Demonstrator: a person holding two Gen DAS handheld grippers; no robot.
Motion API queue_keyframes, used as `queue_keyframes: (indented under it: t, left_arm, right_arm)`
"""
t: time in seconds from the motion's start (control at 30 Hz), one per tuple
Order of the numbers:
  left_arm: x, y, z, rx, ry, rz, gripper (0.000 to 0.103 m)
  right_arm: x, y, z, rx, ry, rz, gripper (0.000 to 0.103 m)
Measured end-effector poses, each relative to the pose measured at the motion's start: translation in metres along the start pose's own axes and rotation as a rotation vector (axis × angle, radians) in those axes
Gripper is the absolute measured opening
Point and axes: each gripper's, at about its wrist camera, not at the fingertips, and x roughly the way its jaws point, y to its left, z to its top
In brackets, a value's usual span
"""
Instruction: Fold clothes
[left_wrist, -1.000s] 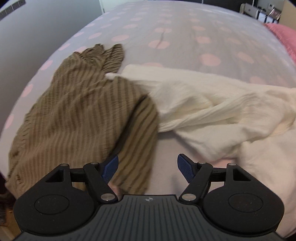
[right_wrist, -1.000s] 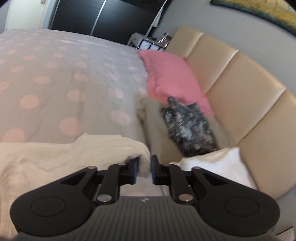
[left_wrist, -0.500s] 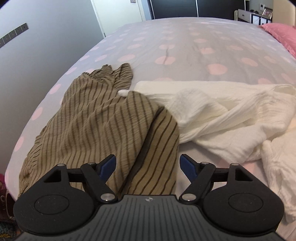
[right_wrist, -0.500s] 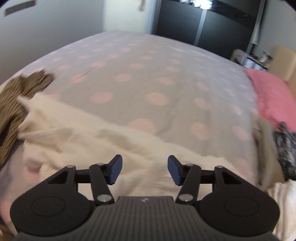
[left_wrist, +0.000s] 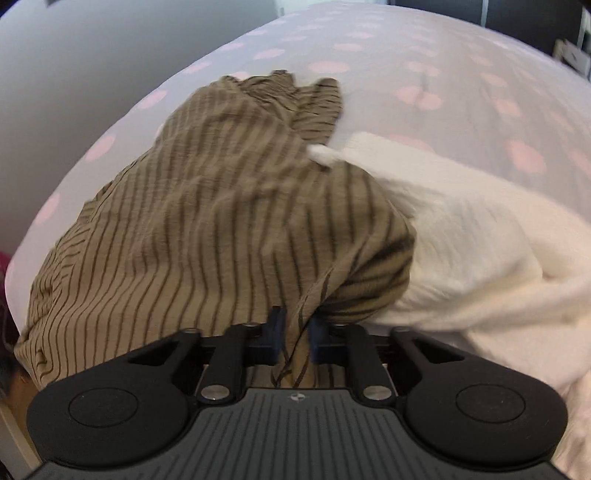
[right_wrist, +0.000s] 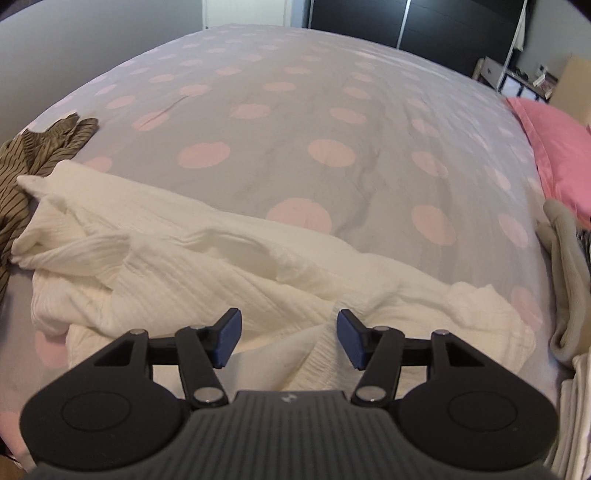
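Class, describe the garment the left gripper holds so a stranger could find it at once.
Start at the polka-dot bed. At its near left edge, beside the cream garment, lies the olive garment, pinched by the left gripper. It alone has thin dark stripes.

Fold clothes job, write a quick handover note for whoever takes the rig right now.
Left tool: shut on the near edge of the striped brown garment, which lies crumpled at the bed's left side.
Right tool: open, empty, above the white garment.
The white garment lies rumpled across the near bed, one corner touching the striped one.
Done: nothing folded that I can see.
Left: spread out and fold the striped garment, then the white one.
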Motion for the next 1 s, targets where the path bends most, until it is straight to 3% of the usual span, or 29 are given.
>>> queue_keyframes:
  t: [0.17,0.37,0.47,0.6,0.63,0.7,0.77,0.87,0.93,1.0]
  left_arm:
    - [-0.024,0.039,0.033,-0.028,-0.064,0.059,0.001]
    - [-0.056,0.089,0.079,-0.007,-0.184,0.246,0.0]
    - [-0.07,0.118,0.098,-0.028,-0.24,0.393,0.0]
    - [-0.069,0.156,0.11,-0.113,-0.202,0.55,0.001]
    - [-0.068,0.163,0.111,-0.129,-0.187,0.574,0.006]
    - [-0.066,0.164,0.106,-0.135,-0.172,0.561,0.022]
    - [-0.065,0.164,0.101,-0.138,-0.16,0.544,0.05]
    - [-0.067,0.15,0.09,-0.102,-0.169,0.471,0.054]
    - [-0.068,0.14,0.085,-0.065,-0.178,0.434,0.054]
    - [-0.069,0.13,0.08,-0.028,-0.186,0.397,0.054]
  right_arm:
    - [0.01,0.007,-0.002,-0.024,0.049,0.004,0.06]
    - [0.015,0.008,-0.009,-0.062,0.094,-0.081,0.057]
    - [0.015,0.003,-0.009,-0.04,0.098,-0.1,0.057]
    - [0.015,0.0,-0.009,-0.019,0.1,-0.118,0.057]
    - [0.014,0.0,-0.009,-0.015,0.1,-0.121,0.057]
    - [0.014,-0.002,-0.008,-0.008,0.1,-0.125,0.057]
    - [0.012,-0.004,-0.008,0.005,0.099,-0.128,0.057]
    - [0.011,-0.009,-0.007,0.036,0.108,-0.138,0.057]
    - [0.013,-0.013,-0.008,0.051,0.139,-0.15,0.045]
    - [0.017,-0.016,-0.012,0.057,0.204,-0.157,0.021]
